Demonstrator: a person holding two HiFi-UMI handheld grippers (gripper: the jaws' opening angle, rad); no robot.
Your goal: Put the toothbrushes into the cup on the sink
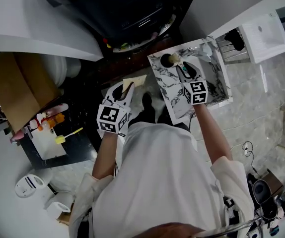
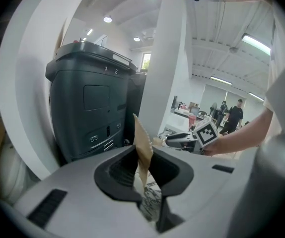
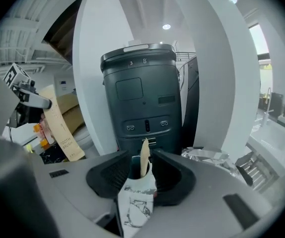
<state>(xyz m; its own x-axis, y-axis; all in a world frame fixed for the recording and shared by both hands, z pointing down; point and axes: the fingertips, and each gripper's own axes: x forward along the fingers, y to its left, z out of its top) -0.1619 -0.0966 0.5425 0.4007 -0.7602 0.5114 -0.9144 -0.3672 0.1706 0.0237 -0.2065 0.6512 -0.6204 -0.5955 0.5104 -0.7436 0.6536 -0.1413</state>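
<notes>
Close to the body, the left hand-held gripper pinches narrow on a paper toothbrush packet. Further out over the marbled surface, the right hand-held gripper stands wide and empty. Just beyond it, 1 toothbrush stands in the cup. This drop looks done; next, probably bring the packet across

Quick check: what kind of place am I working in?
Probably a bathroom mock-up in an open office or lab: a marble-patterned sink counter, a large dark machine, and people under strip lights in the background.
</notes>
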